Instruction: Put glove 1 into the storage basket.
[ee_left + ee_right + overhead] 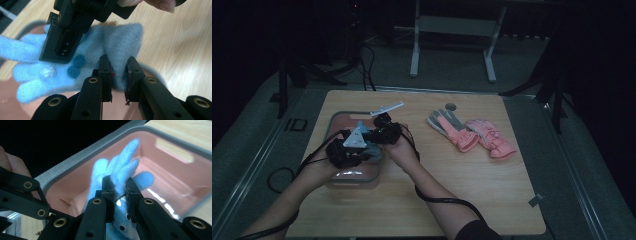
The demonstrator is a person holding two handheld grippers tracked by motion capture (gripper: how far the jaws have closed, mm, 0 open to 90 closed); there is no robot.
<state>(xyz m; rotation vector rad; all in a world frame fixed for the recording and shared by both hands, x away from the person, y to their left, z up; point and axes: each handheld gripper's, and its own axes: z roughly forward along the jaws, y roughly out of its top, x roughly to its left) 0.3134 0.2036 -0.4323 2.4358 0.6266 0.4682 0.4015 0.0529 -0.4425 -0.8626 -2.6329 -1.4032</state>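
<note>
A fuzzy light-blue glove with dark blue dots hangs over a pink bin with a grey rim. My left gripper is shut on its cuff end. A black finger of the other gripper lies across the glove's finger end. In the right gripper view, my right gripper is shut on blue glove fabric, whose fingers stick up past the jaws above the bin's inside. From above, the left gripper and right gripper meet over the bin, with blue fabric between them.
Two pink gloves lie side by side on the wooden table, right of the middle. A white strip rests at the bin's far edge, and a small grey disc lies behind the gloves. Cables trail off the near edge.
</note>
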